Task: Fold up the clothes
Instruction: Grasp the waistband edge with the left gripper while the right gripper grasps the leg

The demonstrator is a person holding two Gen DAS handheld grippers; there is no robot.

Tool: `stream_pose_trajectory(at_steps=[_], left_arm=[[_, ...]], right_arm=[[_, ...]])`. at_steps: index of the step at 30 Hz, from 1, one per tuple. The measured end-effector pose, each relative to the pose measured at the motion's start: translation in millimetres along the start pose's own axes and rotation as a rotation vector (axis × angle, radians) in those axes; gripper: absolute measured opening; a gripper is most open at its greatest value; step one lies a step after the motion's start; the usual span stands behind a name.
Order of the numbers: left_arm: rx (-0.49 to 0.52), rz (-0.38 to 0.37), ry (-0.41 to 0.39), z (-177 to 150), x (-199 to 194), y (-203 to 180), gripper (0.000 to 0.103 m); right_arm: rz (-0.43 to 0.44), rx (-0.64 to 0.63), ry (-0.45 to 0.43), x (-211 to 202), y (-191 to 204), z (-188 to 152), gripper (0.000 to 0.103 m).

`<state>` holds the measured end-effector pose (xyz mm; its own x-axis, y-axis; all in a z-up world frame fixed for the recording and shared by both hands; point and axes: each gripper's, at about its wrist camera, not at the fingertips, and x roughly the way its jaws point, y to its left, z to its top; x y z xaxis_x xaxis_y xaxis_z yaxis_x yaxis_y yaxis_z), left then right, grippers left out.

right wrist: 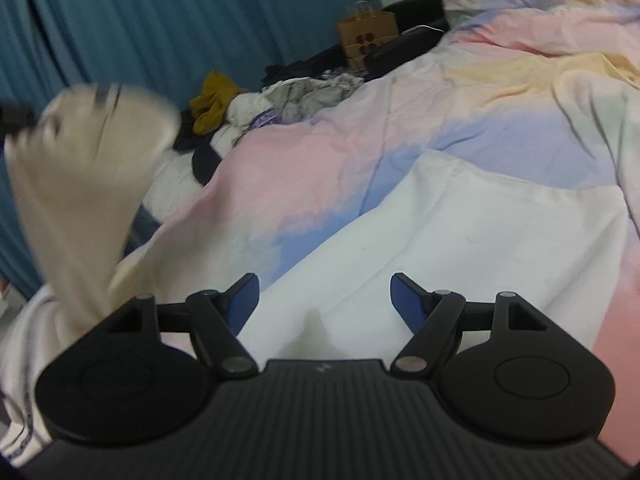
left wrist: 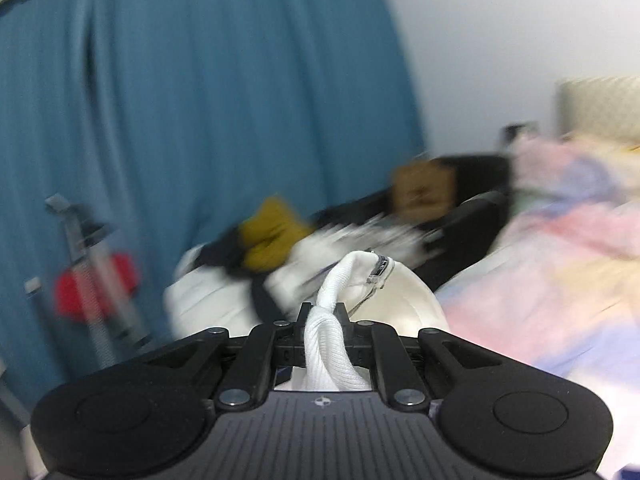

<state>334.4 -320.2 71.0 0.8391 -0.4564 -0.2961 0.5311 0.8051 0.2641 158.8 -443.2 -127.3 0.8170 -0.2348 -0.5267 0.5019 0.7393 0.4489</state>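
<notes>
My left gripper [left wrist: 324, 312] is shut on a twisted, ribbed edge of a white garment [left wrist: 334, 360], whose cream body [left wrist: 404, 304] hangs beyond the fingers. The right wrist view shows the same garment [right wrist: 80, 168] lifted and blurred at the left, hanging down over the bed edge. My right gripper [right wrist: 324, 292] is open with nothing between its blue pads [right wrist: 244, 296]. It hovers over a flat white cloth [right wrist: 480, 240] lying on the pastel duvet [right wrist: 520, 80].
A pile of loose clothes [right wrist: 304, 92] with a mustard piece [right wrist: 214, 100] lies at the bed's far left. Behind it are a brown paper bag [right wrist: 366, 36], a black chair [left wrist: 476, 216] and a blue curtain [right wrist: 120, 20]. A red and grey frame [left wrist: 96, 280] stands by the curtain.
</notes>
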Motion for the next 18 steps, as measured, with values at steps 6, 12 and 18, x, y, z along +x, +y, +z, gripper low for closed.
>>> stream_pose_trajectory(at_steps=[6, 12, 18], left_arm=[[-0.072, -0.069, 0.106, -37, 68, -55, 0.032], [-0.071, -0.092, 0.247, -105, 114, -51, 0.075], [-0.075, -0.082, 0.232, -130, 20, 0, 0.089]], right_arm=[[-0.010, 0.052, 0.013, 7, -15, 3, 0.074], [0.013, 0.053, 0.066, 22, -21, -1, 0.075], [0.098, 0.084, 0.084, 23, -23, 1, 0.075]])
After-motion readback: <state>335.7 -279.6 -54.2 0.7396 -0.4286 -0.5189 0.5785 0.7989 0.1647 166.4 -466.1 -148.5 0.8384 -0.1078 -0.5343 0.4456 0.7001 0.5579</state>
